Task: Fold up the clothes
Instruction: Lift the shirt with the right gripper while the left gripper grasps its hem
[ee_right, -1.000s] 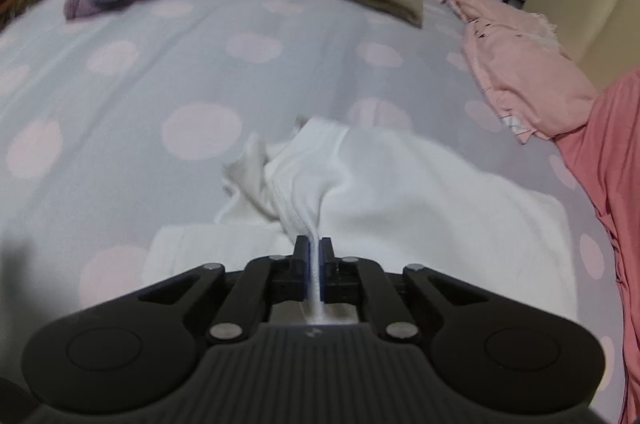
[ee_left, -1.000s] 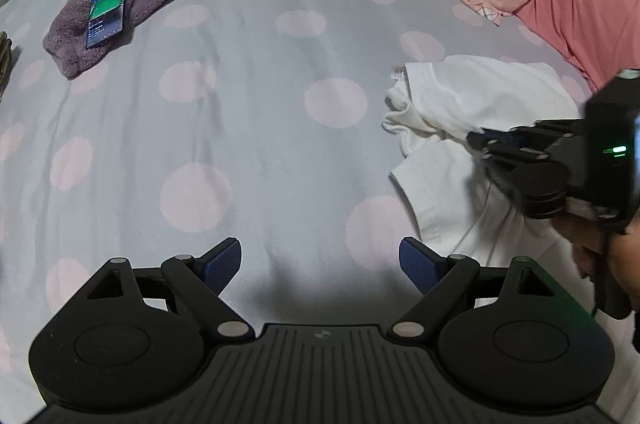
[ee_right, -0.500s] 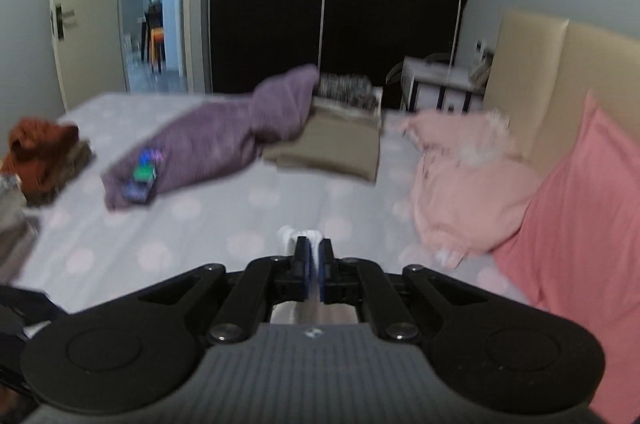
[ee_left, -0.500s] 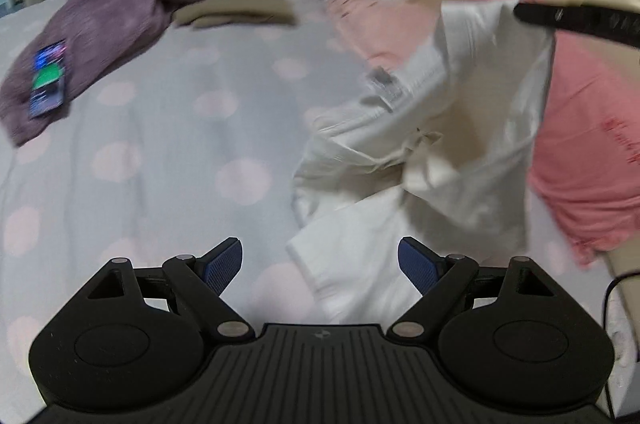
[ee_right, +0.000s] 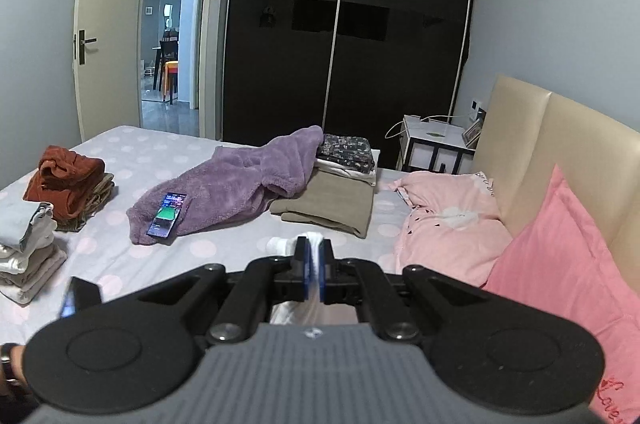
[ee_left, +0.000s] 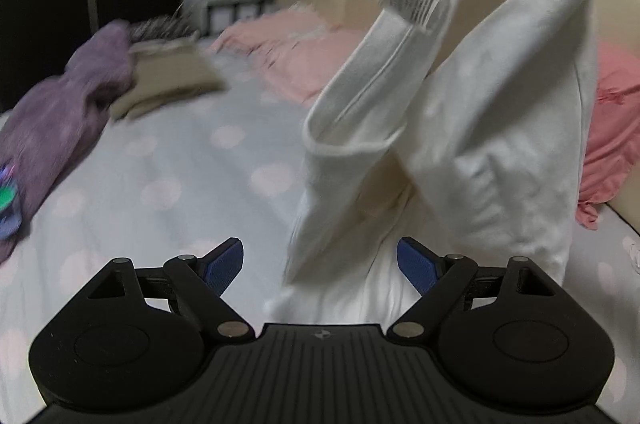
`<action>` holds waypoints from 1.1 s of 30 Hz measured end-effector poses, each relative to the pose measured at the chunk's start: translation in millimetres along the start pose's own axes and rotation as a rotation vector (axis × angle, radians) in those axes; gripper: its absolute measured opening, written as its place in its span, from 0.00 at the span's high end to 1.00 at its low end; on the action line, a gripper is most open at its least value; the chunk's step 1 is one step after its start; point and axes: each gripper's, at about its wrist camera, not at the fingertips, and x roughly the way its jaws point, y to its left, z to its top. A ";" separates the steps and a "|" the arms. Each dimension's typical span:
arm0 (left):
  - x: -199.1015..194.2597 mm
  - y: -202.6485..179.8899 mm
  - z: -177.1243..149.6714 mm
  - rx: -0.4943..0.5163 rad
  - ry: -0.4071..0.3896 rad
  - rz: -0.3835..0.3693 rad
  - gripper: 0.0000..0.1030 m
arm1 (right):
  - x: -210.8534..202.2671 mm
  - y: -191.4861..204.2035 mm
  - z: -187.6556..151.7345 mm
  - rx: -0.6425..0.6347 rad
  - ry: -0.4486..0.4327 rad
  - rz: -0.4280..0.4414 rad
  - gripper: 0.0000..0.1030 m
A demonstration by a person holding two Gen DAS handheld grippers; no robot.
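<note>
A white T-shirt hangs high above the bed, its neckband and grey label uppermost, in the left wrist view. Its lower part trails down between and just beyond the blue pads of my left gripper, which stands open without touching the cloth. In the right wrist view my right gripper is shut on a fold of the white T-shirt, held well above the polka-dot bedsheet. The rest of the shirt is hidden below that gripper's body.
A purple fleece garment with a phone on it lies mid-bed, beside folded beige cloth. Folded piles and a rust garment sit at left. Pink pillows and the headboard are at right.
My right gripper has lifted the white T-shirt from the bed high into the air. My left gripper has turned right toward the hanging shirt, staying open.
</note>
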 end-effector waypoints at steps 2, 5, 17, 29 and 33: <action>4.3 -5.1 2.0 0.064 -0.057 -0.021 0.18 | -10.0 0.0 -0.4 -0.002 0.000 0.001 0.95; 15.0 -9.4 5.7 0.113 -0.067 -0.037 0.18 | -24.0 -2.2 -0.1 -0.006 -0.002 -0.003 0.95; 11.5 10.4 22.8 0.008 -0.034 -0.044 0.64 | -63.4 -14.5 7.3 -0.007 -0.042 -0.011 0.95; -93.7 29.6 84.5 0.094 -0.138 0.118 0.97 | -81.3 -33.5 34.1 0.013 -0.145 0.007 0.95; -167.5 44.4 128.3 0.097 -0.200 0.246 0.97 | -77.9 -46.2 61.8 0.033 -0.196 0.029 0.95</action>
